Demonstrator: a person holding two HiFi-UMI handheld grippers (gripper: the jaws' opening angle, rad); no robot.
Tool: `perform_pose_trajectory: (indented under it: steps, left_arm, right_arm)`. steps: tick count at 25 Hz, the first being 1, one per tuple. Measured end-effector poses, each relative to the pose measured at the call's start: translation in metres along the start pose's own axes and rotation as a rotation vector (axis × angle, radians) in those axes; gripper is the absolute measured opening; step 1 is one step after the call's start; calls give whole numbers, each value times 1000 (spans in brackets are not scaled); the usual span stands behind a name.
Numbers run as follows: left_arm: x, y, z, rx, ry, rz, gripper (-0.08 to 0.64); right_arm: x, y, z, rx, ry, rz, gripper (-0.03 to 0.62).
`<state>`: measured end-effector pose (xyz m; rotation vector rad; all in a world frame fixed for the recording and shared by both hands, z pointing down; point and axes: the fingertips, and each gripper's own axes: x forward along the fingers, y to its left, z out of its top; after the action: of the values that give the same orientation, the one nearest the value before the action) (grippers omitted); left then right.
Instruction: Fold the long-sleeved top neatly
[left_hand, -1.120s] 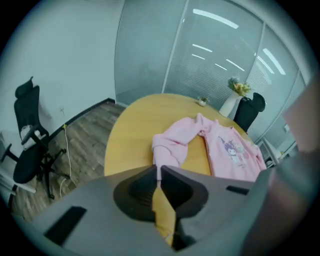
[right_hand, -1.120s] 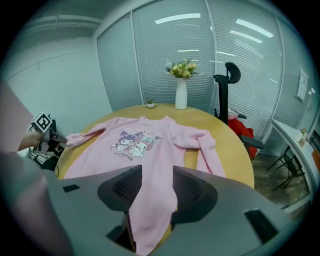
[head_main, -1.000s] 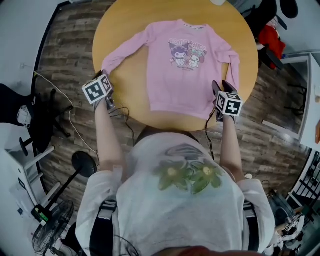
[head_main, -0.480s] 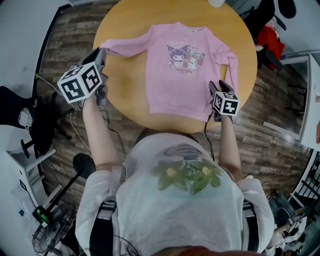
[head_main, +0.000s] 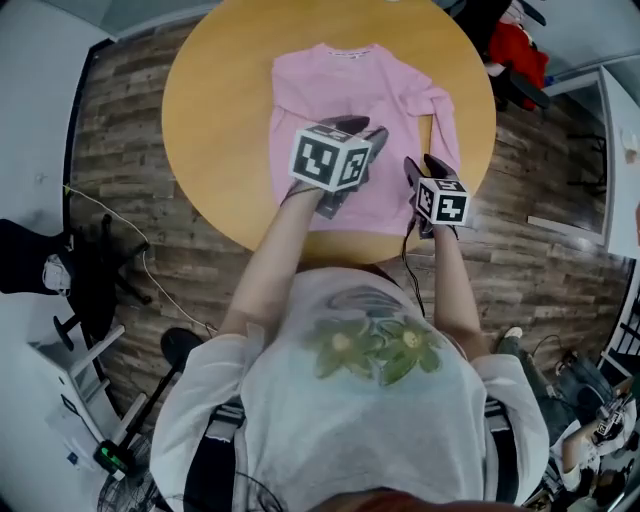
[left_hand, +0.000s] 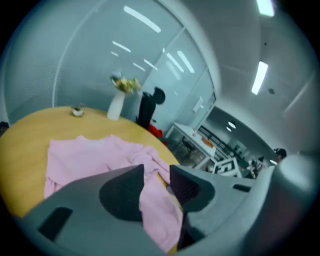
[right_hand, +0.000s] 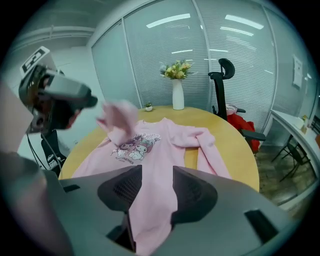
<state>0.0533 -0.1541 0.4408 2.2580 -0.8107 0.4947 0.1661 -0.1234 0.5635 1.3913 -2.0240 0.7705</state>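
The pink long-sleeved top (head_main: 340, 90) lies front up on the round wooden table (head_main: 215, 130). My left gripper (head_main: 365, 128) hovers over the middle of the top. Its jaws have just been opening and stand apart (left_hand: 156, 170); pink cloth shows through the gap with no pad pressing on it. In the right gripper view, the left sleeve's end (right_hand: 119, 117) is a blur in the air just off the left gripper (right_hand: 90, 102). My right gripper (head_main: 425, 163) is open near the table's front edge, with the right sleeve (right_hand: 210, 150) running under and between its jaws (right_hand: 157, 172).
A white vase of flowers (right_hand: 178, 95) and a small object (left_hand: 76, 111) stand at the table's far side. An office chair (right_hand: 222, 95) and something red (head_main: 512, 45) sit beyond the table on the right. Cables trail over the wooden floor (head_main: 120, 260) at left.
My left gripper swung from the table's left edge to above the top's middle, carrying the left sleeve across the body, and its jaws have parted. The right gripper stayed put.
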Motion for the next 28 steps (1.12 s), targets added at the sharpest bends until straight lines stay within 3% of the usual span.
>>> perform_pose_trajectory:
  steps: [2,6,11,15,19,21,22,23,26,28]
  left_arm:
    - [34,4,-50,6,150,-7,144]
    - [42,33,-111,-22,273,49,144]
    - [19,79,-129,-10,246,165,144]
    - [19,83,-129,-20,207,163,143]
    - [29,81,-146,16,275,157,143]
    - [34,83,-157,24,310,158,144]
    - [34,84,-159,30,323,162,143]
    - [33,85,-161,36,333,167,143]
    - [31,88,-166,44,350,171,143]
    - [31,93,-168,40,358,174,143]
  right_arm:
    - [3,-1,-7,12,20,8,204]
    - [9,0,-16,28,50,28,204]
    - [21,-9,-20,78,75,25,204]
    - [34,-4,-15,93,85,68,204]
    - [72,-4,-8,133,125,80,204]
    - [87,2,-7,148,193,139,198]
    - [86,10,-3,131,220,188,129]
    - [80,19,6,96,215,230,50]
    - [39,31,46,6,67,266,37]
    - [19,23,57,19,-1,239,35]
